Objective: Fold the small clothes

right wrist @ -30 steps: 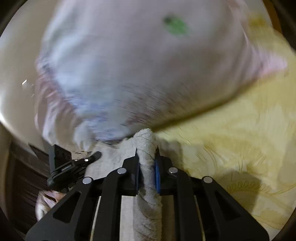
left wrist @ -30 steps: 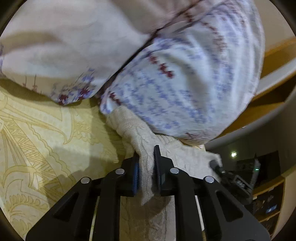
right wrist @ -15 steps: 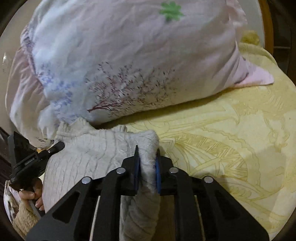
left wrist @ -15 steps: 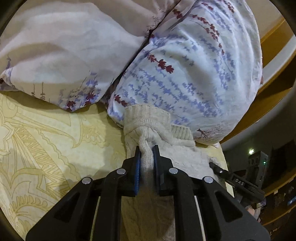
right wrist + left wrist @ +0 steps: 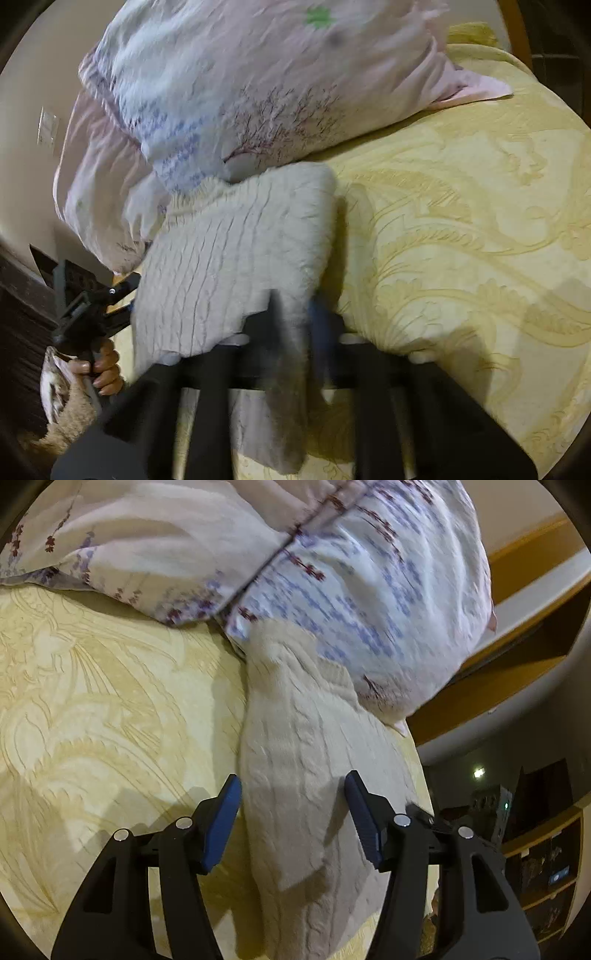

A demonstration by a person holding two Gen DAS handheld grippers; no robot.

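A cream cable-knit sweater [image 5: 306, 775] lies on a yellow patterned bedspread [image 5: 96, 716], its far end against a pillow. My left gripper [image 5: 291, 794] is open, its blue pads on either side of the sweater without pinching it. In the right wrist view the sweater [image 5: 236, 258] lies folded over, and my right gripper [image 5: 295, 317] is blurred by motion with cloth still between its fingers; the jaws look partly parted. The left gripper [image 5: 92, 299] also shows there at the left, held by a hand.
Two floral pillows [image 5: 369, 590] lie at the head of the bed, shown also in the right wrist view [image 5: 258, 81]. A wooden headboard [image 5: 524, 602] and dark shelves [image 5: 546, 867] stand to the right. The bed's edge runs beside the sweater.
My left gripper has opened and let go of the sweater. The sweater has been laid down against the pillow. My right gripper is moving and its jaws seem to be parting.
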